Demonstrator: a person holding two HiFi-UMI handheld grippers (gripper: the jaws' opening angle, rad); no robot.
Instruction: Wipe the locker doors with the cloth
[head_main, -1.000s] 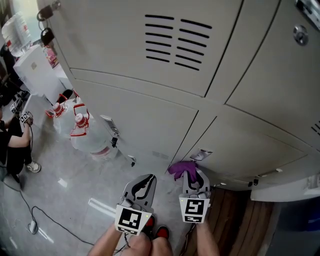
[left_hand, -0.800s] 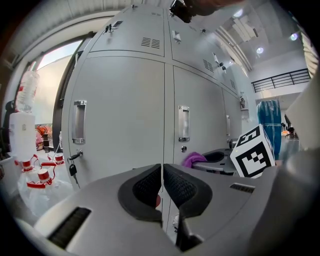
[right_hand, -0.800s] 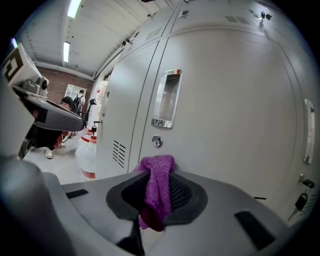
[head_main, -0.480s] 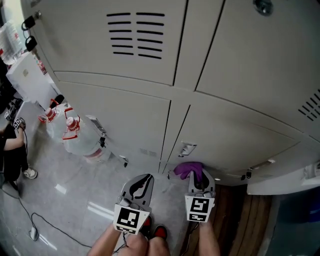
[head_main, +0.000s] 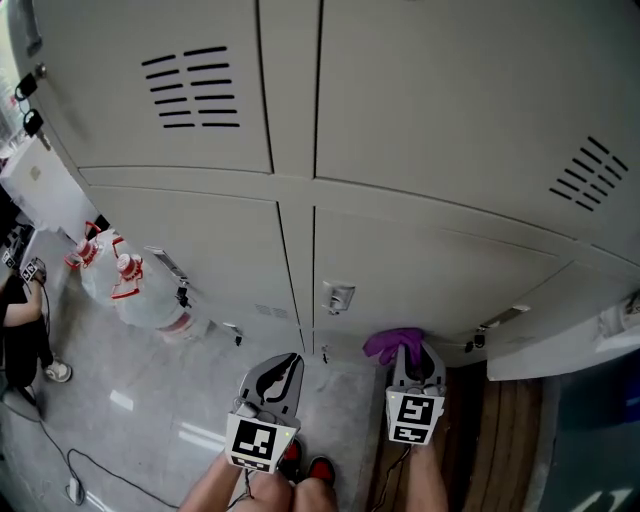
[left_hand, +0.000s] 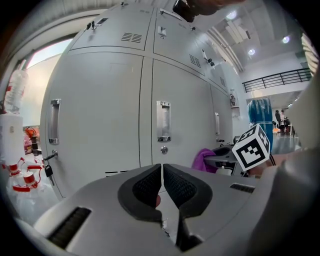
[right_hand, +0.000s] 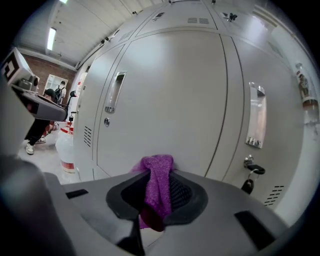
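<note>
The right gripper (head_main: 412, 362) clamps the purple cloth (head_main: 391, 344), its bunched end pointing at the locker door (head_main: 430, 270) just ahead. The left gripper (head_main: 283, 372), jaws together and empty, hangs alongside.

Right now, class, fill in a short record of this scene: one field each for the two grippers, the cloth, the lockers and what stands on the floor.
Left gripper: shut, holding nothing, pointed at the lockers
Right gripper: shut on the purple knitted cloth
Cloth position: bunched between the jaws, its end sticking out toward a door; contact cannot be told
Lockers: pale grey metal locker doors, those ahead closed, with vent slots and recessed handles
Floor: clear plastic water bottles with red caps, standing by the lockers on the left
</note>
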